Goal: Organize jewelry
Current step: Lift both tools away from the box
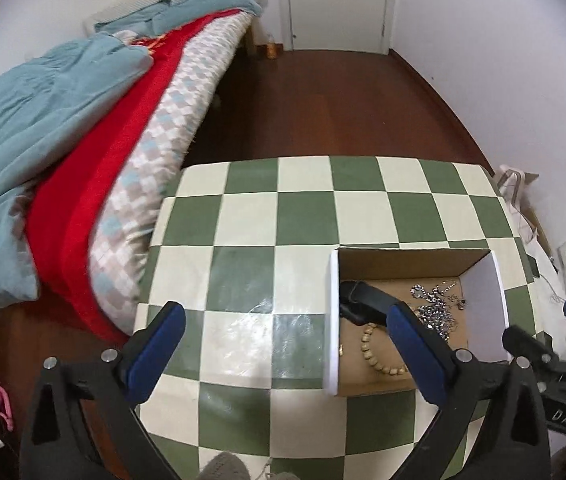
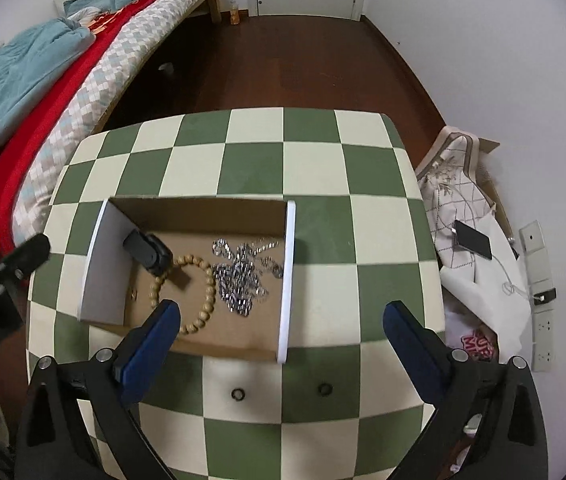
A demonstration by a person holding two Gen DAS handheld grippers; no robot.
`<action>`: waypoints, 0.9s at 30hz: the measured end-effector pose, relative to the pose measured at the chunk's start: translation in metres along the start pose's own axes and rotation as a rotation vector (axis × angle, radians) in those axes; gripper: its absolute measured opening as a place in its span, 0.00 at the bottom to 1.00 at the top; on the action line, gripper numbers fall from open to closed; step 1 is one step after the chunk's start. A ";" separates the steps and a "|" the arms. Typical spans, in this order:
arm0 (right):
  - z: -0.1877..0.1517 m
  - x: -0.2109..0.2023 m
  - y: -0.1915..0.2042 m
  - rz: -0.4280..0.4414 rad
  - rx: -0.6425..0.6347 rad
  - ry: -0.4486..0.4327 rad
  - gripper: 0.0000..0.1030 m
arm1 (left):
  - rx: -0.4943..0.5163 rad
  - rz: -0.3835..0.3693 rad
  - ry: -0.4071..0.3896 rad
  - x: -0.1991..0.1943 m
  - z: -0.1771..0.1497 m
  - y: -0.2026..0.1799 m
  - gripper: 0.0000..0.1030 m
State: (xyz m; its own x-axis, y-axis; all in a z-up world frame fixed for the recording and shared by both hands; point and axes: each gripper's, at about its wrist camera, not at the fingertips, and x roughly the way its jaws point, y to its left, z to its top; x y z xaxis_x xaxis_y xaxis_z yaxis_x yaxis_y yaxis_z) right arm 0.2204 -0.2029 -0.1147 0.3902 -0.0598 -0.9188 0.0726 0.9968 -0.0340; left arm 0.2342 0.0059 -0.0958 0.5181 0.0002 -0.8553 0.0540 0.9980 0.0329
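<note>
We see the box (image 2: 187, 216) mid-frame on the desk (image 2: 315, 168) in the right wrist view. In it: watch (image 2: 147, 255) left, bead bracelet (image 2: 195, 292) centre, chain pile (image 2: 243, 276) right. Two small rings (image 2: 238, 394) sit on the desk below the box. Bed (image 2: 43, 92) upper left, phone (image 2: 473, 239) right of the desk.

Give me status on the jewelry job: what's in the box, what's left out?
Done: the bead bracelet, the silver chain and a black item already lie in the cardboard box. In hand: nothing; the left gripper and the right gripper are both open and empty. Left: two small dark rings sit on the checkered table in front of the box.
</note>
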 end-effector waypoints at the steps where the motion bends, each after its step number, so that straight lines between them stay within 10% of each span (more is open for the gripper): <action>1: -0.003 -0.001 0.000 0.001 0.005 -0.005 1.00 | 0.000 0.000 -0.010 -0.003 -0.002 0.001 1.00; 27: -0.095 -0.131 0.007 -0.046 0.006 -0.296 1.00 | 0.037 0.008 -0.217 -0.121 -0.077 -0.008 1.00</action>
State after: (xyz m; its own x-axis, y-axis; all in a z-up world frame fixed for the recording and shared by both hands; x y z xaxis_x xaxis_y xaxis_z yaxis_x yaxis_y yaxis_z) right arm 0.0827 -0.1830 -0.0316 0.6371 -0.1188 -0.7616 0.1015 0.9924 -0.0699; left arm 0.1049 0.0024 -0.0322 0.6898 -0.0096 -0.7240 0.0783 0.9950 0.0615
